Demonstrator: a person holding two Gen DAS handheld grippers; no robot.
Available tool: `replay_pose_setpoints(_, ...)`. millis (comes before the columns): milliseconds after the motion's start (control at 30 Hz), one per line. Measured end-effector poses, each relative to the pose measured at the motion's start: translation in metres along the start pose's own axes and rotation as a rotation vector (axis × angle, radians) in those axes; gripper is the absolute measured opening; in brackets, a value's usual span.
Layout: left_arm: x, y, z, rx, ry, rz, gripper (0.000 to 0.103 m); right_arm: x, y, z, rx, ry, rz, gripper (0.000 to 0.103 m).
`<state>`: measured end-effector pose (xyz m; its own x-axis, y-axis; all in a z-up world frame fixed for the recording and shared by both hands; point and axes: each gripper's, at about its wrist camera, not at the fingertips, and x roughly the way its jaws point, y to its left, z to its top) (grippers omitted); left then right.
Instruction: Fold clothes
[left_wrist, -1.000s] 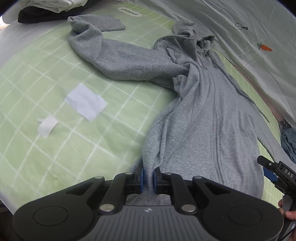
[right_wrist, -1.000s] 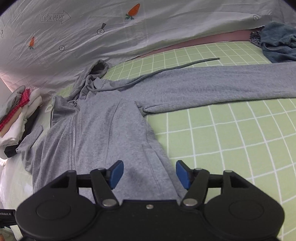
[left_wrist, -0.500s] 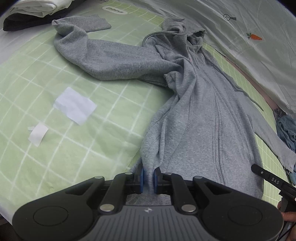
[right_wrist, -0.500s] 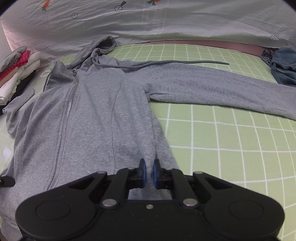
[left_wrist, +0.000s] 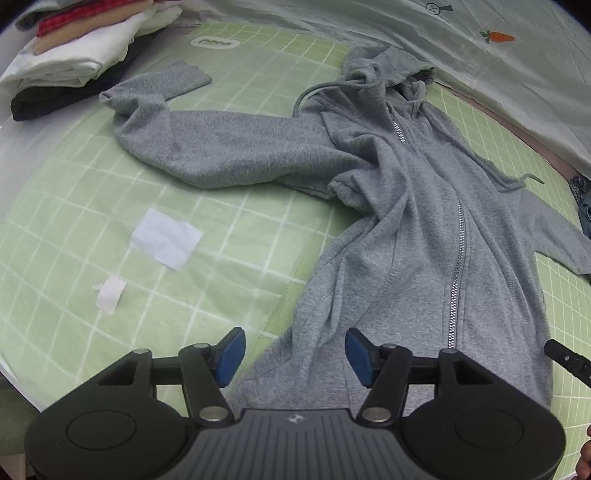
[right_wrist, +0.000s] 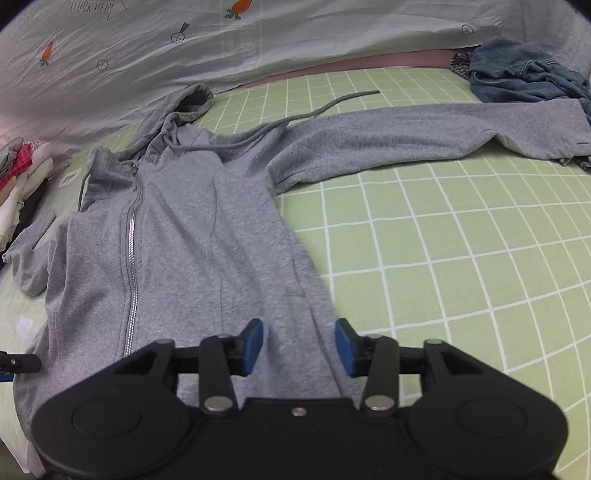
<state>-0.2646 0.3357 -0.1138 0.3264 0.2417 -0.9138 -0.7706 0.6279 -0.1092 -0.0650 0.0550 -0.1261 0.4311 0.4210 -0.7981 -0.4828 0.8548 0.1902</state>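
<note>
We see both claws opening off the grey hoodie: left claw and right claw grip nothing now. Hem dropped at six o'clock on the green mat, body flat, sleeves next.

white sheet: arrow outline at top left reading "LOOK HERE" | same sheet: printed orange carrots and small circled-cross marks, no words | white oval label on the green grid mat: lettering too blurred to read | left claw body: small embossed logo, no legible text
</note>
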Motion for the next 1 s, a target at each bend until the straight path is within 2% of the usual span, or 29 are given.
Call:
replay_pose_setpoints(33,-0.004,-0.006,0.002,0.015,-0.009,0.007,0.071,-0.006,-0.005,0.002,0.012,-0.017,-0.006,0.068)
replay_pose_setpoints(100,-0.009,-0.025,0.004,0.029,-0.028,0.008,0.074,-0.013,-0.017,0.005,0.026,-0.028,-0.002,0.074)
replay_pose_setpoints(167,-0.009,-0.045,0.003,0.04,-0.041,-0.004,0.09,-0.016,-0.031,0.007,0.026,-0.026,-0.014,0.079)
replay_pose_setpoints(200,-0.005,-0.055,0.002,0.046,-0.042,-0.019,0.092,-0.017,-0.039,0.008,0.027,-0.022,-0.029,0.081)
replay_pose_setpoints(333,0.023,-0.101,-0.001,0.074,0.01,-0.065,0.093,-0.019,-0.077,0.012,0.083,0.003,-0.05,0.083)
replay_pose_setpoints(433,0.046,-0.126,0.0,0.082,0.064,-0.052,0.093,-0.019,-0.105,0.018,0.111,-0.001,-0.068,0.084)
replay_pose_setpoints(600,0.077,-0.153,0.011,0.041,0.133,-0.063,0.093,-0.014,-0.15,0.031,0.163,0.0,-0.11,0.084)
replay_pose_setpoints(767,0.097,-0.178,0.026,0.116,0.107,0.041,0.103,0.003,-0.187,0.058,0.183,-0.024,-0.161,0.084)
replay_pose_setpoints(867,0.104,-0.187,0.03,0.13,0.099,0.099,0.103,0.017,-0.211,0.084,0.205,-0.034,-0.21,0.084)
replay_pose_setpoints(1000,0.105,-0.187,0.033,0.104,0.082,0.121,0.103,0.032,-0.243,0.12,0.208,-0.058,-0.277,0.084)
